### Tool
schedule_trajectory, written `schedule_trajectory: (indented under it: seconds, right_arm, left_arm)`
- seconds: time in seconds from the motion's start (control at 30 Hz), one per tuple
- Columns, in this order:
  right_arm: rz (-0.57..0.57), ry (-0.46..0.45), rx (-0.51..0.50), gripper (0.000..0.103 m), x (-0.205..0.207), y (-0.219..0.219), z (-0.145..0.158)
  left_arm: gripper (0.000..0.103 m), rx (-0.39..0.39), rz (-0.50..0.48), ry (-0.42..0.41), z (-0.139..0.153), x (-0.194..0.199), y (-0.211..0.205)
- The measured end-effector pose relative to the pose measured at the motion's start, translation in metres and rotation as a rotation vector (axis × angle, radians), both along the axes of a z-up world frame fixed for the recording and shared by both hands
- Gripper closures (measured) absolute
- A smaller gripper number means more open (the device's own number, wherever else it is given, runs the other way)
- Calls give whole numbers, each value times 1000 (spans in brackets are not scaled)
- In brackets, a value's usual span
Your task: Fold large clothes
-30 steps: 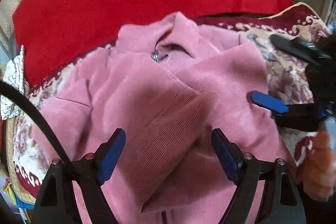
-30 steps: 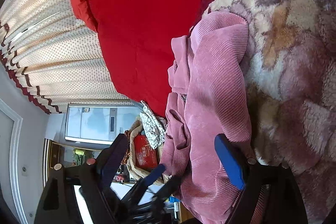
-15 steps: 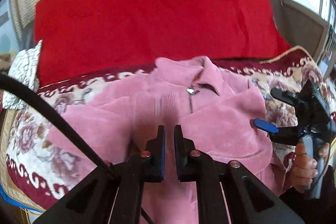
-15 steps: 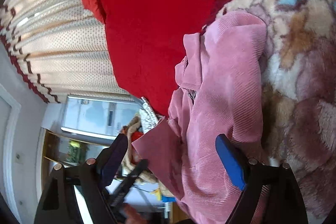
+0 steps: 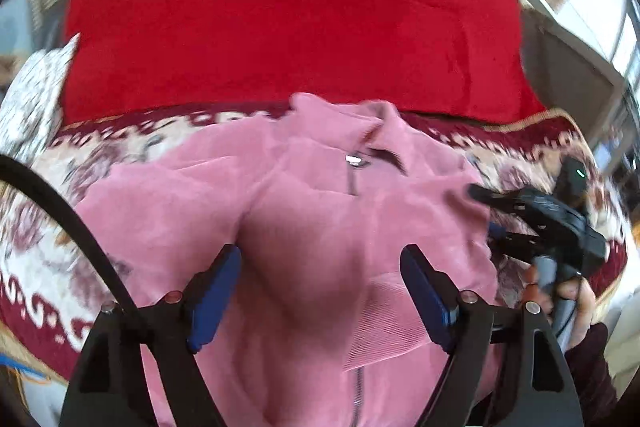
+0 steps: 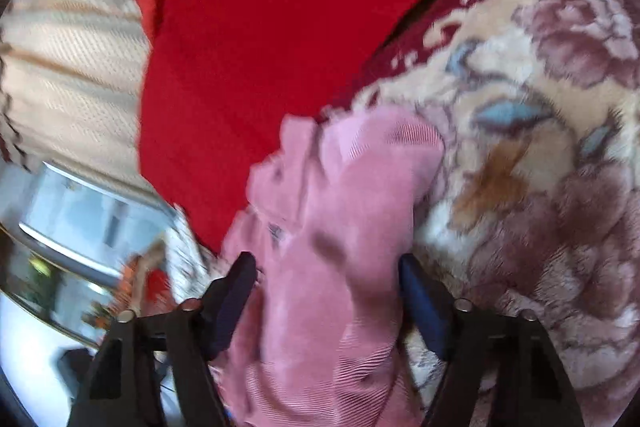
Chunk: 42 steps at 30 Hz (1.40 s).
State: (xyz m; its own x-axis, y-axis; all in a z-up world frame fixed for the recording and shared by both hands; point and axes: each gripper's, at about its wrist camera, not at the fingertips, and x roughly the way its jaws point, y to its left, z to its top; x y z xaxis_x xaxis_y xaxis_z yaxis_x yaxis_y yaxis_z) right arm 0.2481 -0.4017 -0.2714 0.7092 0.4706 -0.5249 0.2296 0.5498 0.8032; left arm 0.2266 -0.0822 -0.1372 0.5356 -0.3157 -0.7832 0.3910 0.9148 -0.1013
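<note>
Both sleeves look folded in across the pink jacket [image 5: 320, 227] mid-blanket [image 5: 60, 255], and with the left gripper [image 5: 320, 291] and right gripper [image 6: 326, 291] spread and empty, gripping the hem seems next.

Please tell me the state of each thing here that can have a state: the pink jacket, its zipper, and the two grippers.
pink jacket: lying on the floral blanket, sleeves folded in over the front.
zipper: closed up to the collar.
left gripper: open, holding nothing.
right gripper: open, jacket edge between its fingers.
</note>
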Motion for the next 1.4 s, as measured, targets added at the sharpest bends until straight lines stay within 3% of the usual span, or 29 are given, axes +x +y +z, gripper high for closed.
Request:
schedule_trajectory:
  seconds: [0.07, 0.27, 0.3, 0.33, 0.37, 0.4, 0.5, 0.53, 0.6, 0.63, 0.67, 0.77, 0.9, 1.0, 1.13, 1.27, 1.3, 1.33, 1.37, 1.4]
  right_arm:
    - [30, 44, -45, 38, 7, 11, -6]
    - [25, 57, -175, 38, 5, 19, 4]
    - [7, 57, -191, 38, 3, 15, 6]
    - [-5, 54, -199, 38, 0, 13, 8]
    - [-22, 47, -203, 38, -3, 11, 10]
    - [-39, 37, -201, 38, -6, 7, 12]
    - [-78, -29, -192, 38, -16, -3, 25]
    - [-77, -56, -187, 38, -19, -3, 29]
    - [-58, -111, -177, 38, -20, 0, 38]
    - [-38, -136, -170, 38, -20, 6, 42]
    - [-11, -159, -162, 38, -20, 12, 46]
    - [81, -198, -164, 38, -17, 38, 50]
    - [195, -194, -192, 38, -13, 75, 48]
    - [233, -176, -217, 38, -8, 93, 43]
    - [231, -154, -219, 38, -6, 98, 37]
    - [232, -139, -217, 38, 0, 99, 33]
    - [233, -135, -220, 38, -2, 97, 31]
    - [236, -131, -229, 38, -1, 98, 30]
    - [239, -130, -236, 38, 0, 99, 29]
    - [240, -130, -242, 38, 0, 101, 29]
  left_arm:
    - [21, 58, -30, 20, -9, 3, -20]
    - [24, 246, -14, 4, -52, 14, -55]
    - [32, 280, 7, -3, -59, 16, -55]
    - [66, 291, 20, 5, -63, 19, -52]
    - [92, 271, 19, 28, -65, 20, -46]
    - [93, 227, 18, 48, -64, 21, -40]
    - [93, 148, 3, 8, -44, 11, -21]
    - [87, 134, -7, -1, -38, 7, -13]
    - [52, 115, 6, -10, -27, 3, 6]
    - [24, 100, 34, -18, -21, 2, 21]
    - [16, 76, 73, -33, -15, 1, 38]
    - [16, -19, 162, -16, -4, 5, 85]
    - [16, -204, 421, 141, -21, 29, 167]
    - [16, -335, 552, 232, -43, 48, 205]
    - [16, -418, 609, 316, -68, 71, 215]
    - [16, -511, 638, 325, -82, 93, 216]
    - [19, -528, 640, 326, -86, 99, 216]
    - [44, -552, 647, 320, -89, 108, 217]
    - [78, -572, 651, 314, -91, 113, 217]
    - [90, -574, 650, 313, -93, 118, 217]
